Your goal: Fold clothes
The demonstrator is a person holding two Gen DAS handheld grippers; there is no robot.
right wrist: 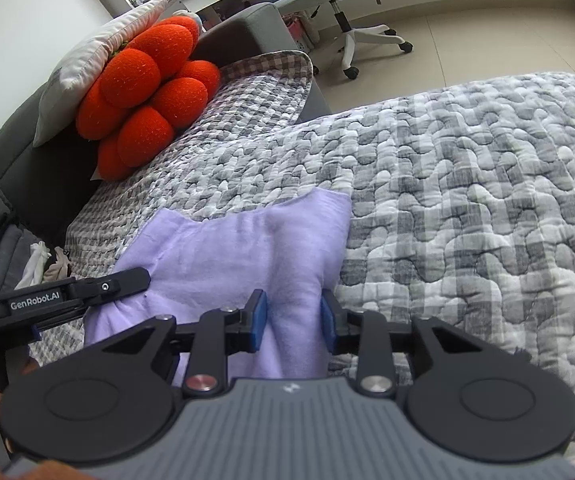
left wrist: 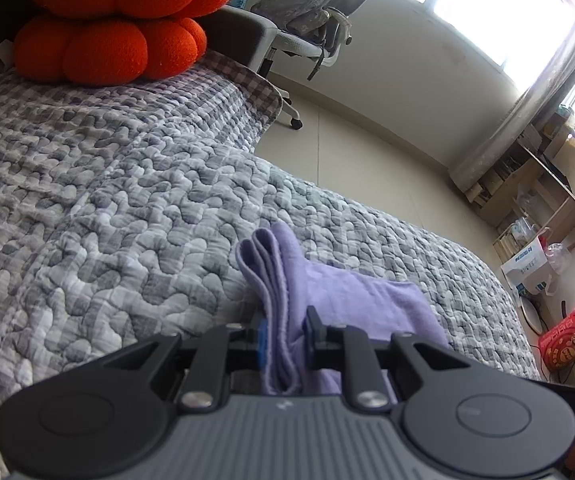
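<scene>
A lilac cloth lies folded on the grey quilted bedspread. My left gripper is shut on a bunched edge of the cloth, whose layered folds stick up past the blue pads. My right gripper has its blue pads on either side of a raised ridge of the cloth and pinches it. The left gripper also shows in the right wrist view, at the cloth's left corner.
An orange lobed cushion and a white pillow sit at the head of the bed. An office chair stands on the floor beyond the bed edge. Shelves and boxes line the wall.
</scene>
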